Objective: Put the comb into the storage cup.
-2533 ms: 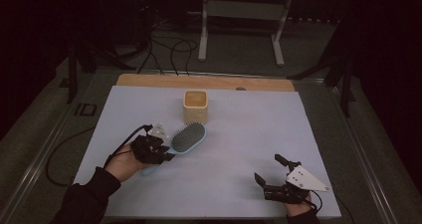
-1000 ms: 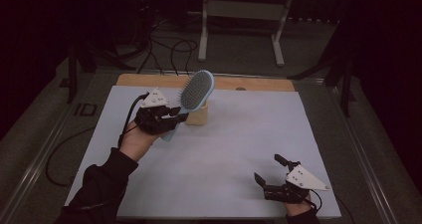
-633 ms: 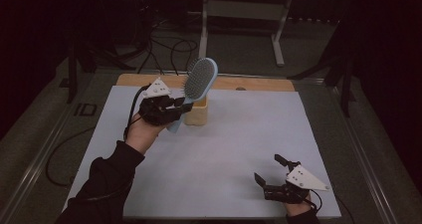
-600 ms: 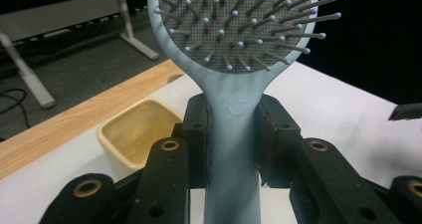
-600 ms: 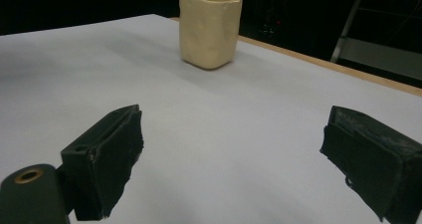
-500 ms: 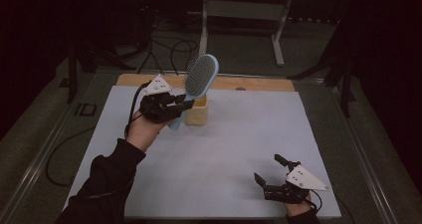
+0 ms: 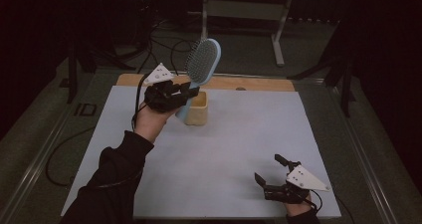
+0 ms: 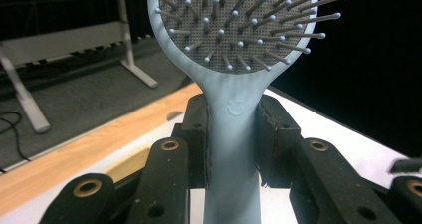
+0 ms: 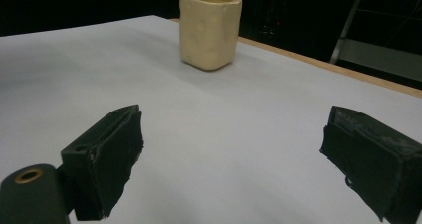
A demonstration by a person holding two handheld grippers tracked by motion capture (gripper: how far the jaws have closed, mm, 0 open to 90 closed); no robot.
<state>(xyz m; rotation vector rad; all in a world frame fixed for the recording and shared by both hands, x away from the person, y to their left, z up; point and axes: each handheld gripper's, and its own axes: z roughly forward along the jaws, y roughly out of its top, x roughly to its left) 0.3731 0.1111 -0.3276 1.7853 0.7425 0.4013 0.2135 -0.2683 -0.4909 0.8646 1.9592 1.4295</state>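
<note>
Pads of the left gripper [image 8: 233,134] press on either side of the pale blue hairbrush [image 8: 234,45], pinching its handle just below the bristled head; in the left gripper view the handle runs up the middle of the frame and the head spreads across the top, its ball-tipped pins facing the camera. In the high view that same left gripper [image 7: 191,92] sits left of centre in the upper half of the frame, with the hairbrush [image 7: 203,59] tilted up and to the right, its head raised above the far edge of the table. The handle's lower end lies in front of the cream cup [image 7: 198,112], which stands on the white table cover [image 7: 239,149] directly below and right of the gripper.

The right gripper [image 7: 273,176] rests low in the lower right of the high view, its jaws spread wide with nothing between them. In the right gripper view the two black pads [image 9: 107,154] stand far apart at the bottom corners, bare white cover between them, and the cream cup [image 9: 209,30] stands upright near the top centre, well apart from them.
</note>
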